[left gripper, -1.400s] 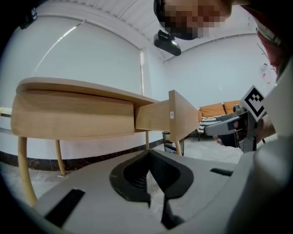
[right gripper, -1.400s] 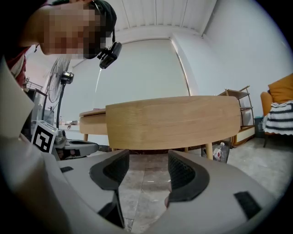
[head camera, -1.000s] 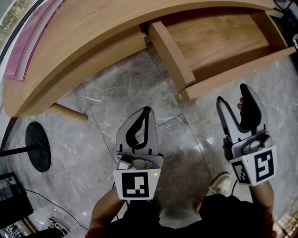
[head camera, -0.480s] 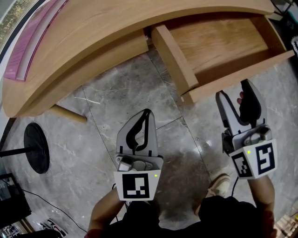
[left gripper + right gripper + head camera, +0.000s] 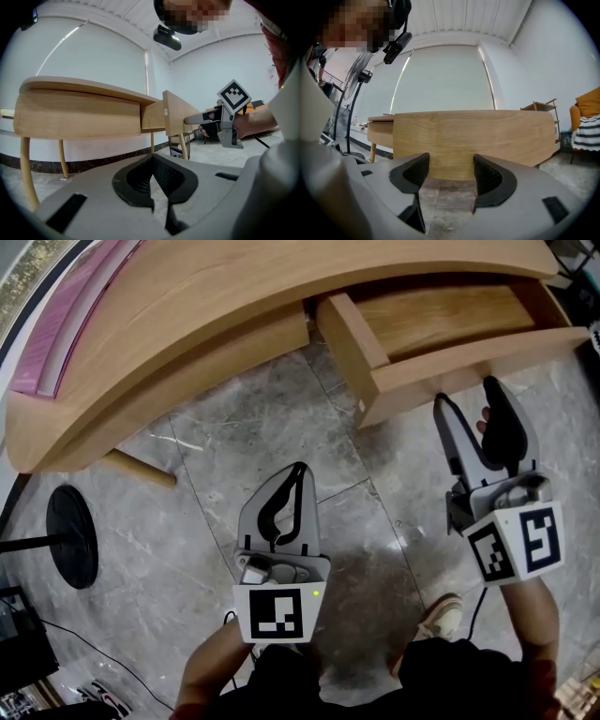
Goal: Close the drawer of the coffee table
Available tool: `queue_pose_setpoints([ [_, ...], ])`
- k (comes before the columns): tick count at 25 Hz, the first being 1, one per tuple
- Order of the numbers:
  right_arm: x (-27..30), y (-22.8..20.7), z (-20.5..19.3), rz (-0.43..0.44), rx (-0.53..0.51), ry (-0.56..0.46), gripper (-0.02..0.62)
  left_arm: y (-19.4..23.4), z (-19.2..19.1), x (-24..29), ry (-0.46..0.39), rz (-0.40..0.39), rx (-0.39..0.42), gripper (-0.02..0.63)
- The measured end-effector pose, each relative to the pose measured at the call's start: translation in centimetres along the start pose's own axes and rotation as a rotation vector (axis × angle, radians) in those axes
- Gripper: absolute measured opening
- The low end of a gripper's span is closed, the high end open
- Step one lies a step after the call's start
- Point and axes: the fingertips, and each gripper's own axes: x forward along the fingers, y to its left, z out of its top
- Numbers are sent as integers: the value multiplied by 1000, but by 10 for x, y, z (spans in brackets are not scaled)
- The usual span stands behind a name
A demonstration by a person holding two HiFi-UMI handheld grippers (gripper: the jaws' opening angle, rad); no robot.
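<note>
The curved wooden coffee table (image 5: 234,306) fills the top of the head view. Its drawer (image 5: 450,315) still stands partly out at the right, with only a strip of its inside showing. My right gripper (image 5: 466,395) points level at the drawer front (image 5: 473,140), fingertips right up against the wood. Its jaws are opening and nothing is between them. My left gripper (image 5: 298,467) hangs over the floor in front of the table, shut and empty. In the left gripper view (image 5: 152,159) the drawer's side (image 5: 176,115) juts out from the table, with the right gripper (image 5: 190,120) at its front.
The floor is grey marble tile. A slanted table leg (image 5: 136,468) shows under the table's left end, and a black round stand base (image 5: 73,535) sits at the far left. A pink strip (image 5: 56,334) runs along the tabletop's far edge. My shoe (image 5: 441,613) is below the right gripper.
The drawer has slid back toward the table, and less of its inside shows. My right gripper has moved forward with its front. The left gripper has stayed put.
</note>
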Motion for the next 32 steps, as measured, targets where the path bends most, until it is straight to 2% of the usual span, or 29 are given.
queue_pose_setpoints([
  [18, 46, -4, 3, 2, -19, 31, 291, 6, 3, 0, -13, 13, 2, 8],
  [32, 80, -6, 4, -7, -77, 22, 291, 14, 4, 1, -17, 26, -18, 6],
])
